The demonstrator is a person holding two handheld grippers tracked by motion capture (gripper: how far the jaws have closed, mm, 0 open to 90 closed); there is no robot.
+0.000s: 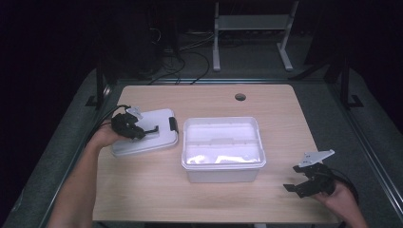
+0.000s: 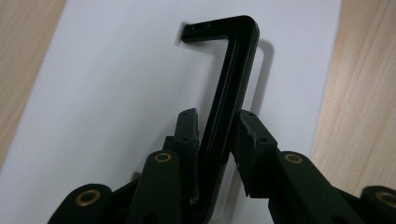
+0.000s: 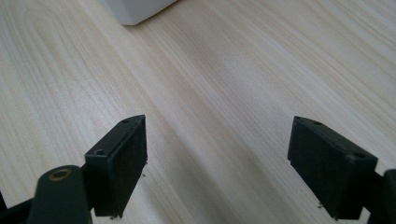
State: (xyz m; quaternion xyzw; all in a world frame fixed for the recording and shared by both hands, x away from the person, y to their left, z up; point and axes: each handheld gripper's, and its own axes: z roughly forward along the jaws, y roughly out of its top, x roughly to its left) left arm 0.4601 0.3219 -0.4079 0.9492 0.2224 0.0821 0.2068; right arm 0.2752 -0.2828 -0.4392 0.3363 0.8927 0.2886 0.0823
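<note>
Left gripper view: the left gripper [image 2: 215, 140] has a black L-shaped latch clip [image 2: 229, 93] between its two jaws. One jaw lies against the clip's long bar and the other stands just beside it, so whether the pads press on it cannot be told. The clip's bent end points away from the gripper, over the white lid [image 2: 116, 93] that lies flat beneath the jaws. Bare wooden table [image 2: 364, 93] shows on both sides of the lid.

High view: the left gripper [image 1: 142, 130] rests over the lid [image 1: 157, 142] at the left of the table [image 1: 214, 102]; a second black clip [image 1: 173, 124] sits on the lid's far edge, ahead of the jaws. Just beyond the lid stands an open translucent storage box [image 1: 222, 147].

Right gripper view: the right gripper [image 3: 215, 163] is released, its jaws wide apart with nothing between them, above bare tabletop [image 3: 233, 70]. A corner of the box [image 3: 135, 11] lies well ahead. In the high view this gripper [image 1: 297, 187] hovers at the table's near right corner.
</note>
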